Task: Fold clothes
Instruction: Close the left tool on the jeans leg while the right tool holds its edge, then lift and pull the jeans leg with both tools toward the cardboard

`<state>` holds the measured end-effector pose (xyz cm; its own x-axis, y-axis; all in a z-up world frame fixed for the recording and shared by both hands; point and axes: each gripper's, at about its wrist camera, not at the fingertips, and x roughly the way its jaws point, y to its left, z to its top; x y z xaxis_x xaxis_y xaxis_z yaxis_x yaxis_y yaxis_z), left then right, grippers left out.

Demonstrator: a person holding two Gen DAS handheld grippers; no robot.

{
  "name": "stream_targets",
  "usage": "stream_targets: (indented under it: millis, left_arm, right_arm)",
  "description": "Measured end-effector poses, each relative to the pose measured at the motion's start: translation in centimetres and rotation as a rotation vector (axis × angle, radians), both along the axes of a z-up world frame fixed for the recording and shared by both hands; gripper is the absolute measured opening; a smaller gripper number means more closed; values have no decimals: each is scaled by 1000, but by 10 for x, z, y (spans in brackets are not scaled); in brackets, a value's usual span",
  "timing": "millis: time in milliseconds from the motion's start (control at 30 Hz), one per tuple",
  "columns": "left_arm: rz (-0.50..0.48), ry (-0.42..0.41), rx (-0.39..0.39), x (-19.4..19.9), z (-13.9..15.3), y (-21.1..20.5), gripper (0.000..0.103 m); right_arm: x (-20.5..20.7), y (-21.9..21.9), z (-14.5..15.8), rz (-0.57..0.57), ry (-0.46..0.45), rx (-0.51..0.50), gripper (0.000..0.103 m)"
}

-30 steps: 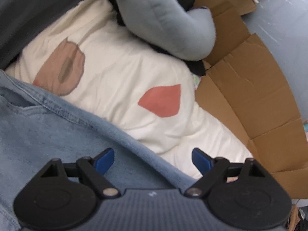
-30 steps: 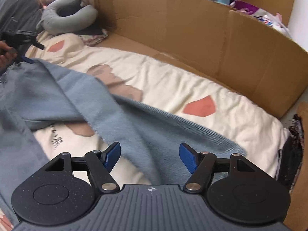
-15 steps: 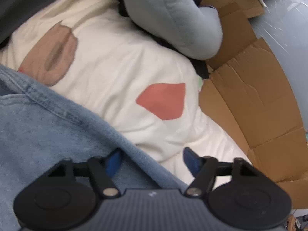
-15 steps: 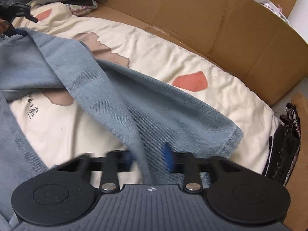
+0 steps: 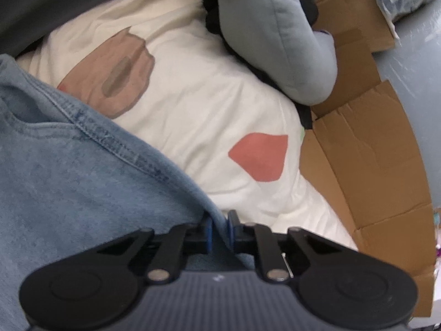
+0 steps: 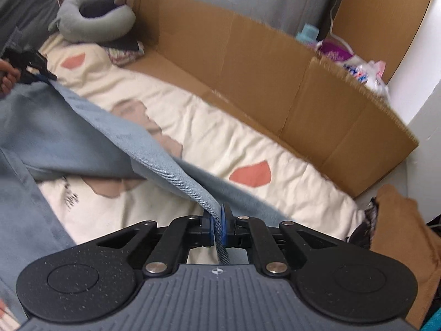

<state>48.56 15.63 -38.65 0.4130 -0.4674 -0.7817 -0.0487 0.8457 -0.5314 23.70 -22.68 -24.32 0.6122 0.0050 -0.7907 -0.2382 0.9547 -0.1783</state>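
The jeans (image 6: 82,143) lie across the cream blanket (image 6: 248,138). The right gripper (image 6: 217,227) is clamped on one edge; the left gripper (image 5: 219,230) is closing on another. I think this is the grasping step; next, lift both edges together and fold over.

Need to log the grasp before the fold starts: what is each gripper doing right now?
Left gripper: closing, fingers on the denim garment.
Right gripper: shut on the same garment's edge.

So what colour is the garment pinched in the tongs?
Light blue denim garment with darker blue stitching along its seam, clearest in the left wrist view.
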Motion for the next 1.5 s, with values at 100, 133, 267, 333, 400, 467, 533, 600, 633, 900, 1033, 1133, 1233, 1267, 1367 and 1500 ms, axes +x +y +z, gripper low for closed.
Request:
stream_targets:
  millis: [100, 133, 267, 333, 400, 467, 533, 600, 633, 900, 1033, 1133, 1233, 1267, 1367, 1500]
  left_arm:
    - [9, -6, -40, 0, 5, 4, 9]
    - [11, -7, -53, 0, 6, 5, 9]
    - [27, 3, -106, -2, 12, 13, 8]
    - [32, 1, -127, -4, 14, 15, 7]
    - [36, -4, -143, -5, 16, 17, 7]
    - [37, -7, -147, -6, 15, 17, 7]
    - [38, -4, -144, -4, 12, 15, 7]
    - [39, 0, -138, -2, 10, 13, 7]
    - [39, 2, -135, -1, 9, 12, 7]
    - [47, 14, -96, 4, 5, 5, 7]
    - [50, 19, -78, 7, 4, 1, 7]
    - [57, 33, -80, 10, 0, 1, 8]
    - [45, 41, -72, 12, -3, 0, 10]
    - [43, 45, -70, 13, -4, 0, 10]
    - [25, 53, -48, 19, -4, -4, 12]
    - [19, 60, -33, 22, -5, -6, 12]
  right_arm:
    - [-2, 4, 18, -14, -4, -10, 2]
    - [-2, 5, 25, -19, -5, -13, 2]
    - [-8, 12, 52, -3, 15, -38, 2]
    - [-12, 15, 65, 3, 26, -50, 2]
    - [-15, 18, 77, 9, 37, -61, 2]
    - [-14, 19, 81, 7, 48, -77, 2]
    - [-6, 15, 76, 3, 60, -92, 2]
    - [6, 9, 66, -6, 74, -104, 2]
    - [13, 5, 59, -11, 82, -107, 2]
    - [78, -24, 7, -32, 92, -132, 2]
    - [107, -30, -14, -22, 92, -150, 2]
    - [127, -37, -25, -20, 101, -151, 2]
    - [145, -46, -35, -28, 112, -145, 2]
    - [151, -48, -38, -23, 114, -155, 2]
    - [169, -50, -47, -17, 116, -187, 2]
    - [194, -53, -58, -32, 126, -199, 2]
